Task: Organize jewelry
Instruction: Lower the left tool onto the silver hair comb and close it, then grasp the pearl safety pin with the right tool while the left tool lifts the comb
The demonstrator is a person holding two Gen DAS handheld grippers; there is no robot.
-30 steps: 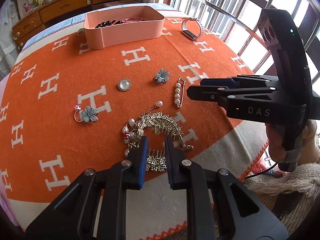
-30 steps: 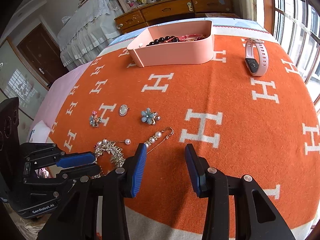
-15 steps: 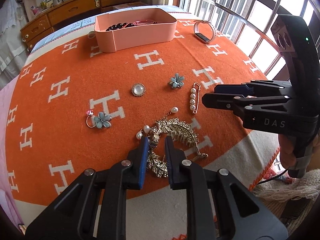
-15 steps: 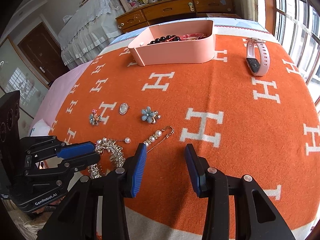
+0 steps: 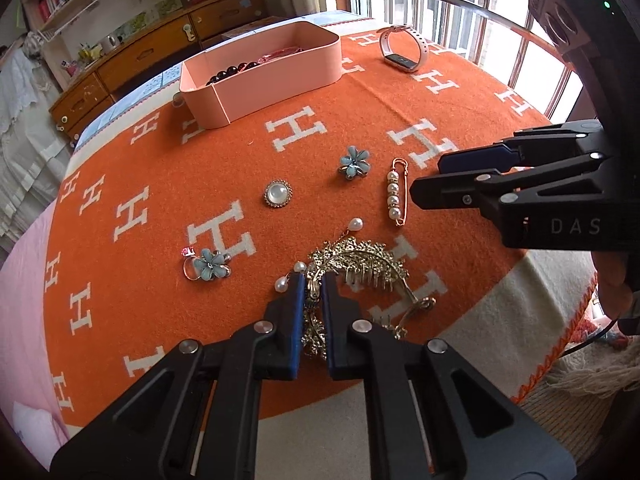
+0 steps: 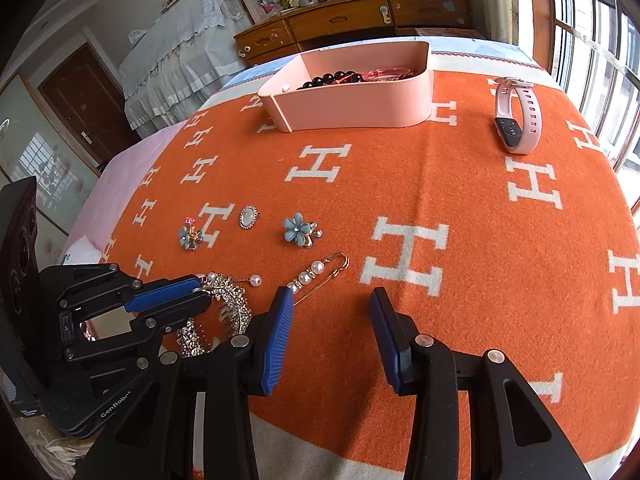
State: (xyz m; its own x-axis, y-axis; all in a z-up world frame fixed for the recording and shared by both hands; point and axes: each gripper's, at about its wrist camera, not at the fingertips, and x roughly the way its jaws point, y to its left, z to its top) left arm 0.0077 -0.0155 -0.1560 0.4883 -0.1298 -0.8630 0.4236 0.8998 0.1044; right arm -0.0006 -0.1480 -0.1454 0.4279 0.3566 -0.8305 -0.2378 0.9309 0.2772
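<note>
Left claw (image 5: 311, 280) clamped on gold hair comb (image 5: 360, 264), right claw (image 6: 332, 300) wide apart above orange blanket (image 6: 460, 200)

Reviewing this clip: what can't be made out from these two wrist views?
- Pink box contents: left wrist view, near wall hides most; right wrist view shows only dark beads.
- Gold hair comb: the left gripper fingers cover its gripped end; whether it is lifted is unclear.
- Smartwatch screen: too small.

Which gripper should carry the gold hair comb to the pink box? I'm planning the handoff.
Left. The left gripper already has its jaws shut on the gold hair comb; the right gripper hangs open and empty beside the pearl pin.
</note>
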